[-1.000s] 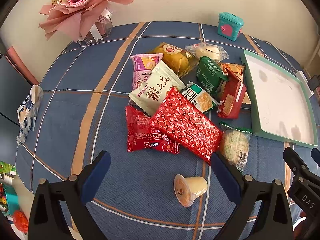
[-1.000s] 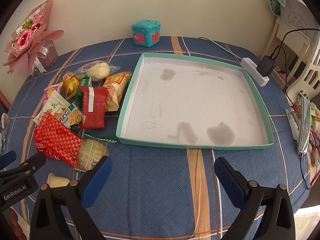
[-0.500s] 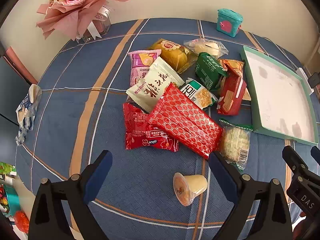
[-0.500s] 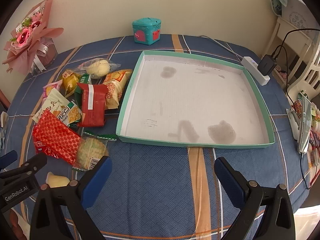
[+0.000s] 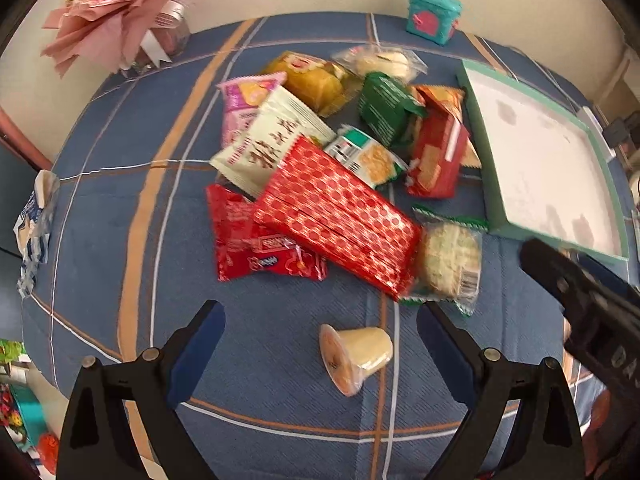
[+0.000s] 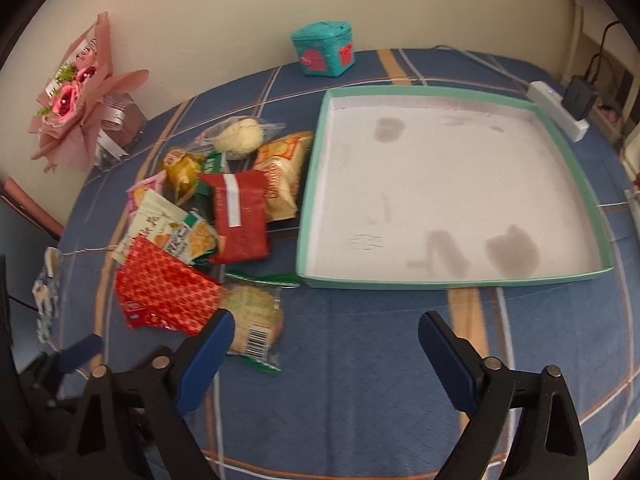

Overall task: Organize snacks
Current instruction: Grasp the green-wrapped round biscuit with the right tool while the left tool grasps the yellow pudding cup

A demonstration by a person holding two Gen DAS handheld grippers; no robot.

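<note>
A heap of snack packets lies on the blue checked tablecloth, topped by a red patterned packet (image 5: pixel 336 220) (image 6: pixel 168 284). A clear cracker packet (image 5: pixel 448 260) (image 6: pixel 252 316) sits at the heap's near edge. A jelly cup (image 5: pixel 356 354) lies on its side, just below the gap of my open left gripper (image 5: pixel 320 320). The white tray with a green rim (image 6: pixel 440 282) (image 5: pixel 476 140) holds nothing. My right gripper (image 6: pixel 326 328) hovers over bare cloth in front of the tray. Its jaws are closing with nothing between them, and its left finger is beside the cracker packet.
A pink bouquet (image 5: pixel 120 12) and a small teal box (image 6: pixel 324 50) stand at the back by the wall. A white power strip (image 6: pixel 556 108) with a plug lies behind the tray. A crumpled wrapper (image 5: pixel 36 220) lies at the table's left edge.
The right wrist view has swung left and tilted, so the snack heap sits nearer its fingers, and its jaws have narrowed a little. The left gripper has come slightly closer to the heap.
</note>
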